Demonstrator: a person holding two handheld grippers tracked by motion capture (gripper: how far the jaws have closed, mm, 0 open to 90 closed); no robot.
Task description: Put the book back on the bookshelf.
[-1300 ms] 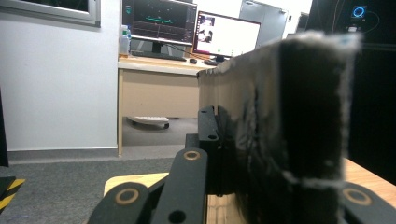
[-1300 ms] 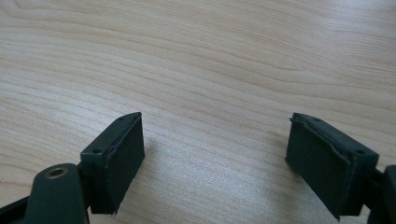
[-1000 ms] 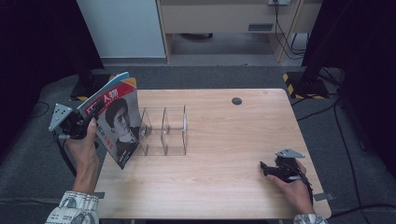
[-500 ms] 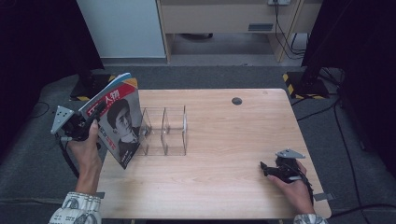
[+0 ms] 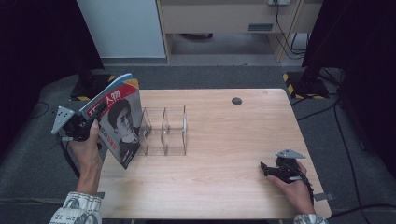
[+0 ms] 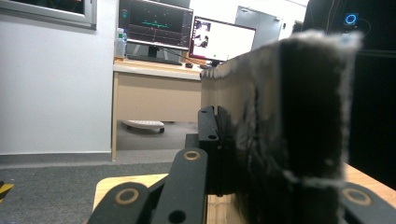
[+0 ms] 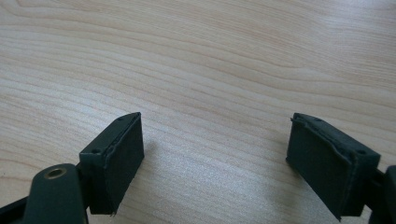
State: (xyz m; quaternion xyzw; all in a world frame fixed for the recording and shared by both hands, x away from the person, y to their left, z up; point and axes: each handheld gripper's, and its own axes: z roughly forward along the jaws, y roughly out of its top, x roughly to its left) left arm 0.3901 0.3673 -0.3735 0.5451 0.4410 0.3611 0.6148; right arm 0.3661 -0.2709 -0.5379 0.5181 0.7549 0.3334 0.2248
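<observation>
A magazine (image 5: 116,119) with a red title band and a portrait on its cover stands tilted above the table's left edge. My left gripper (image 5: 93,123) is shut on its left side, just left of a clear acrylic rack (image 5: 163,130) with upright dividers. In the left gripper view the black jaws (image 6: 219,116) are pressed close together. My right gripper (image 5: 264,169) rests on the wooden table (image 5: 224,191) at the front right and points left. Its pads (image 7: 116,158) stand wide apart with bare wood between them, so it is open (image 7: 219,158).
A small dark round hole (image 5: 236,101) sits near the table's far edge. Beyond the table are a white cabinet (image 5: 121,28), a wooden desk and cables on the grey floor. Black stands with yellow-striped feet flank the table.
</observation>
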